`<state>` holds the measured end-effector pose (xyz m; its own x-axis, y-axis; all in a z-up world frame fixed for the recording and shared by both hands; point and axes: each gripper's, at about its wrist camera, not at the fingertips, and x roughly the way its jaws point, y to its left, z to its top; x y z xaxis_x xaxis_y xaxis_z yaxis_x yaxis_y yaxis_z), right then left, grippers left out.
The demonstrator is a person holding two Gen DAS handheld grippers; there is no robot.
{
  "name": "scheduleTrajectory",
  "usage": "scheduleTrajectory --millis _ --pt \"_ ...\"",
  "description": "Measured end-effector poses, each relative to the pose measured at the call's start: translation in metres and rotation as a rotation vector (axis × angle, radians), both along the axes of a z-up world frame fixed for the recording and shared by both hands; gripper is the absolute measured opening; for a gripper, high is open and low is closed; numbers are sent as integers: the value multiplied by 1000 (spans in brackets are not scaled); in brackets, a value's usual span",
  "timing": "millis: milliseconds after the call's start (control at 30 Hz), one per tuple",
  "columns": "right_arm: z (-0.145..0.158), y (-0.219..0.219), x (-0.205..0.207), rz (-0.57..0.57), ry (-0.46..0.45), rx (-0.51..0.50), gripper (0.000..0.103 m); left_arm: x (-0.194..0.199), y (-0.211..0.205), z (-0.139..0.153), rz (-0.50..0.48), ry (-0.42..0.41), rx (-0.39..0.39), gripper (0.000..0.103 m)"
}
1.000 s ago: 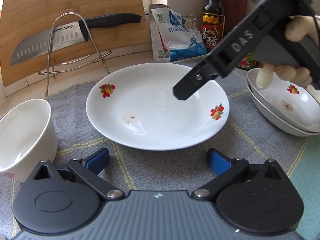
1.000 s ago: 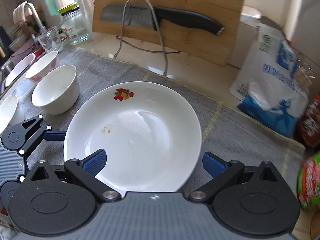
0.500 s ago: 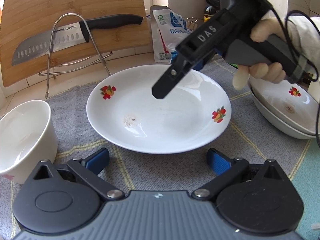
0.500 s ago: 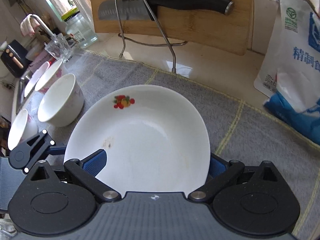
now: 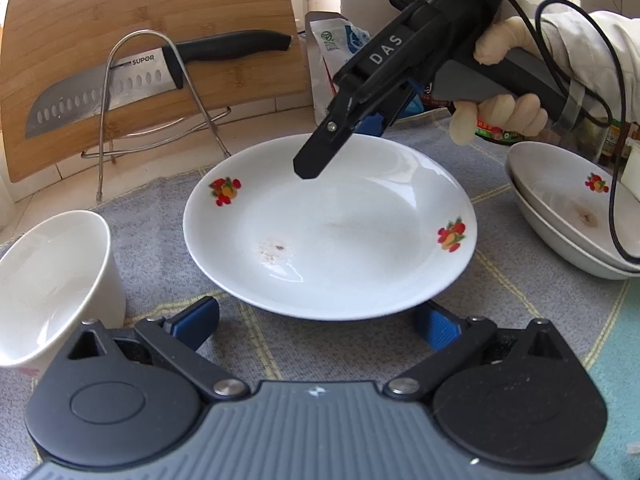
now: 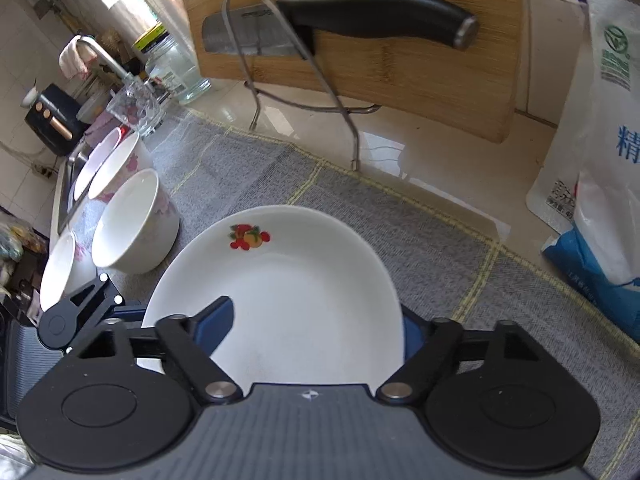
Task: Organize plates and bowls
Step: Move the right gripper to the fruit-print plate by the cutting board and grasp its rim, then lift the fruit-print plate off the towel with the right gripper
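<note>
A white plate [image 5: 332, 228] with fruit decals lies on the grey cloth [image 5: 520, 300] in the left wrist view. My right gripper [image 5: 340, 148] reaches down over its far rim, held by a gloved hand [image 5: 500, 112]. Its jaws are closing: one finger [image 6: 216, 320] hangs over the plate's [image 6: 288, 292] inside and the other [image 6: 412, 336] sits outside the rim. The pads do not press on the plate. My left gripper [image 5: 316, 320] stands open at the plate's near edge and holds nothing. A white bowl [image 5: 48, 280] stands at its left.
Two stacked plates [image 5: 568, 216] sit at the right. Three white bowls [image 6: 132, 224] line the cloth's left side toward the sink. Behind stand a cutting board [image 5: 140, 40], a knife [image 5: 120, 88] on a wire rack [image 5: 192, 96], a salt bag [image 6: 600, 160] and bottles.
My right gripper swung left and down over the plate's far rim and tilted steeper. Its fingers drew closer together around the rim. The left gripper stayed put.
</note>
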<state>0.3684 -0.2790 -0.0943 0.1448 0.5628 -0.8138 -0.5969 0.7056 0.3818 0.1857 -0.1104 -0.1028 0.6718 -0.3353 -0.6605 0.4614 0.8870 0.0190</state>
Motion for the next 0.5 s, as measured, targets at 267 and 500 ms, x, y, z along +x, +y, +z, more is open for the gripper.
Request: scheduleTrajectory --millis 267,500 --pt "0 -3 5 -7 32 18 81 1 -1 0 -6 2 0 98" --pt "1 -1 5 -10 33 13 81 1 -4 2 -24 -4 5 98"
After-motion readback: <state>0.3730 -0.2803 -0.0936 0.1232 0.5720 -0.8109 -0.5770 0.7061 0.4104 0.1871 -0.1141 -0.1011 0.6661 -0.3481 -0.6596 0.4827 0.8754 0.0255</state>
